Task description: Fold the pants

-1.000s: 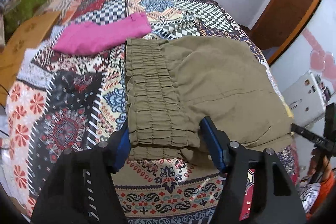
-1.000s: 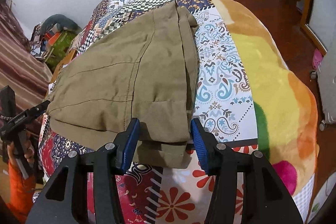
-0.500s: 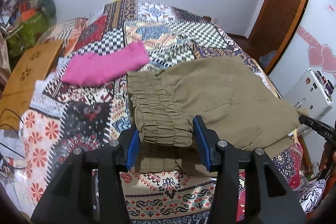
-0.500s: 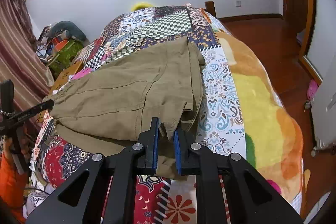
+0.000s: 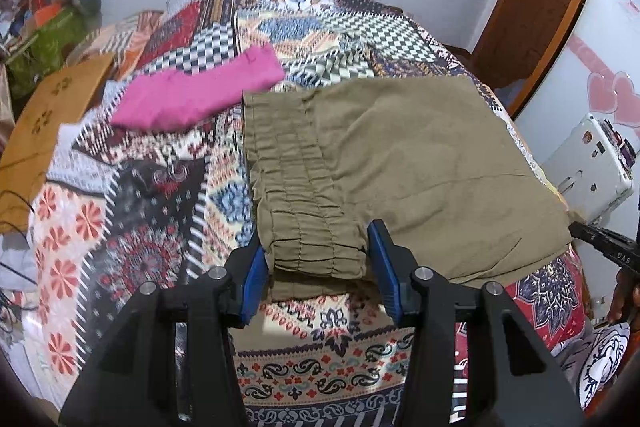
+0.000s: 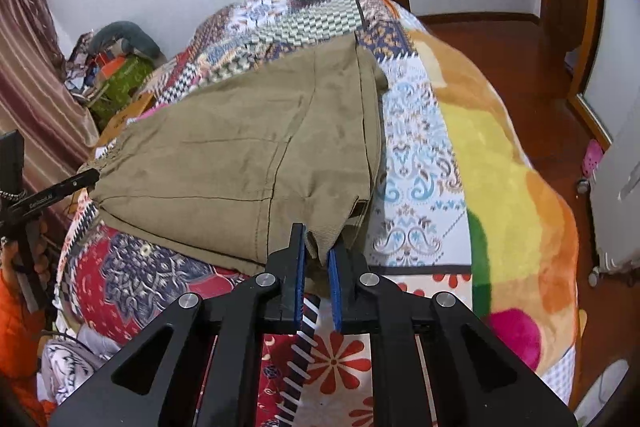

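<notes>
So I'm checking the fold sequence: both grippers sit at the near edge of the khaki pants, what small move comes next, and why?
Probably lift both ends and carry them toward the far edge. The right gripper is shut on the pants corner, and the left gripper grips the bunched waistband.

My pants [image 5: 420,163] were plain olive-khaki, with darker stitching along the seams. The bedspread [image 5: 160,211] under them was a patchwork of black-and-white checks, red flowers on white, and blue paisley. A pink garment [image 5: 196,95] lay on it. A blanket [image 6: 512,195] showed yellow, orange, green and magenta patches. My tongs were black with blue pads [image 5: 384,267]. The curtain [image 6: 36,83] was striped maroon.
</notes>
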Demonstrator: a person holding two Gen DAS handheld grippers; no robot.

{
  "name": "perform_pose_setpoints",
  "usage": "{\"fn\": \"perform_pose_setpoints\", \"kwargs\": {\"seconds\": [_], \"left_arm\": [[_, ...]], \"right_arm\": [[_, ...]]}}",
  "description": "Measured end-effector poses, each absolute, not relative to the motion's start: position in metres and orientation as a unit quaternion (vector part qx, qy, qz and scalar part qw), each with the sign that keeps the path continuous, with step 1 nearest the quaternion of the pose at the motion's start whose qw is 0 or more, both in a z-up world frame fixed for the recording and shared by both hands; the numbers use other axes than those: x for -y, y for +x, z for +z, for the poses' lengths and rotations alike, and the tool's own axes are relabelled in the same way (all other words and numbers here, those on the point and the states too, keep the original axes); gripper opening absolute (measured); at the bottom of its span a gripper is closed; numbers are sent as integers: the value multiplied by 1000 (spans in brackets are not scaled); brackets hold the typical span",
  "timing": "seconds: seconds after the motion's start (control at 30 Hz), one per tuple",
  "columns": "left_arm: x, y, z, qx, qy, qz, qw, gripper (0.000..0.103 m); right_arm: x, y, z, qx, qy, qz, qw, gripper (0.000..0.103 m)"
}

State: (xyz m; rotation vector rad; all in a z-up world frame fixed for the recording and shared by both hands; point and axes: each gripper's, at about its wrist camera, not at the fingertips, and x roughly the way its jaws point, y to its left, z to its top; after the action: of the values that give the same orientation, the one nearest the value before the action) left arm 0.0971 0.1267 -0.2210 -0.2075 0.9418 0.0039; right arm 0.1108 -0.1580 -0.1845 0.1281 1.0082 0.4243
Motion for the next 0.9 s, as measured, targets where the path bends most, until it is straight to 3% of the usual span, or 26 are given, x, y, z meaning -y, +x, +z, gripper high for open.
{"fn": "perform_pose_setpoints", "kwargs": {"seconds": [0.23,0.43,0.73,0.87,0.9], "left_arm": [[-129,92,-230,-462,-124,0,878,49],[-133,87,-218,-458,-119,6,881,57],[-142,104,-167,-417,-88,20,904,58],[-134,127,-155,-410,-75,8,909,64],[-129,136,-155,-410,-68,3,910,66]], "right_arm": [[157,113,-195,-505,46,202,838,12],[169,114,-189,-512,36,182,839,29],[169,137,-141,-453,26,187,871,30],[141,158,-122,-422,8,222,879,32],[132,163,-119,-416,3,232,879,36]]}}
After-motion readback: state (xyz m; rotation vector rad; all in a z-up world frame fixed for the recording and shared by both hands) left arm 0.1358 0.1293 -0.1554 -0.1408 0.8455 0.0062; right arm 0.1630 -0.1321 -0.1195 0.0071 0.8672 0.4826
